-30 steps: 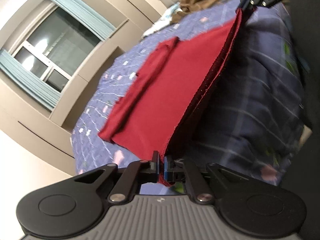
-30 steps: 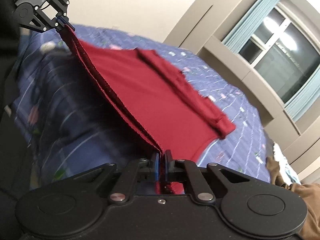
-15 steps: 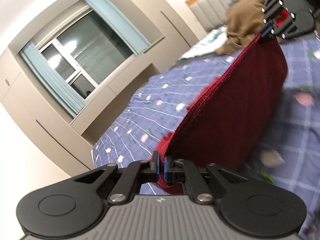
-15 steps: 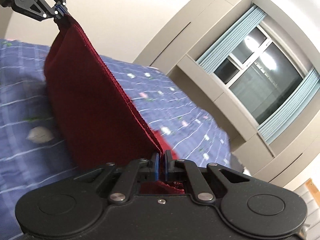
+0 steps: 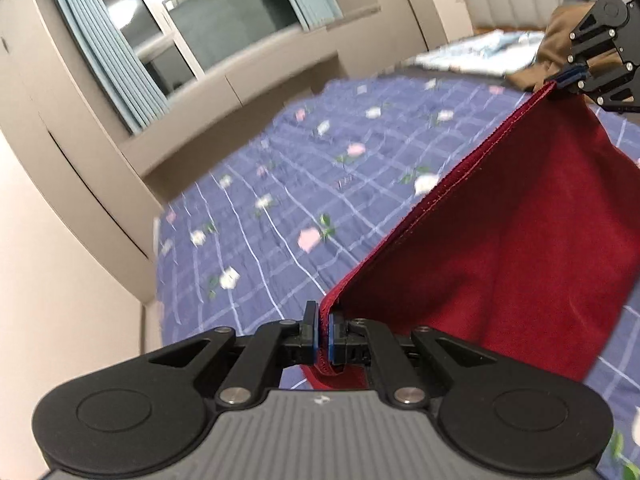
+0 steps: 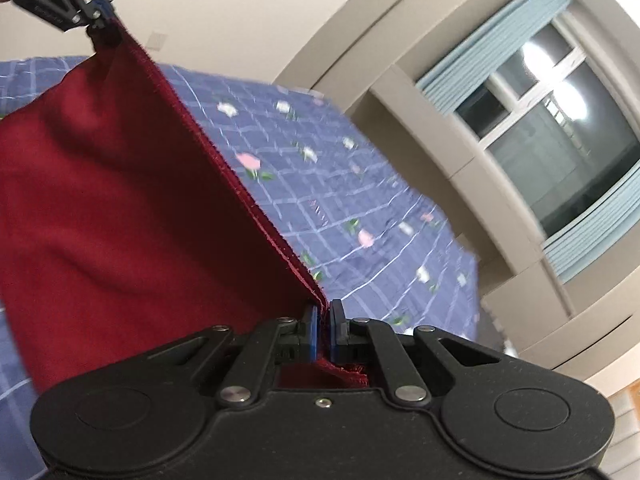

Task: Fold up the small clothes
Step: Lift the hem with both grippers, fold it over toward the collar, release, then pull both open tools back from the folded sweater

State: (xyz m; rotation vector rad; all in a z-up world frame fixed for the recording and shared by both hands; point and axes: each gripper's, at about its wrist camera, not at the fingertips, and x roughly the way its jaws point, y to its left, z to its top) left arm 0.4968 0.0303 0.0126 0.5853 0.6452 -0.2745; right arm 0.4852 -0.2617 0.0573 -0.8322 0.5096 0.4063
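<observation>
While the bed (image 5: 280,184) fills most of both views with its blue checked cover dotted with pink and white flowers, everything else sits in relation to it. Beyond the bed's far side stands a beige wall unit framing a window (image 5: 208,12) with pale blue blinds; the same window (image 6: 560,128) appears in the right wrist view. At the bed's head end a brown garment (image 5: 560,52) lies in a heap beside some light patterned bedding.

Above the bed, a dark red garment (image 5: 520,216) is held up, its hemmed edge stretched taut in a straight line between the two tools and the rest of the cloth hanging down toward the cover. In the right wrist view the red garment (image 6: 120,200) drapes the same way.

Left tool (image 5: 323,336): its blue-padded fingers are pressed together on one corner of the hem; it is also seen across the bed from the right wrist (image 6: 100,8). Right tool (image 6: 324,334): likewise clamped on the opposite corner, and visible at a distance from the left wrist (image 5: 568,78).
</observation>
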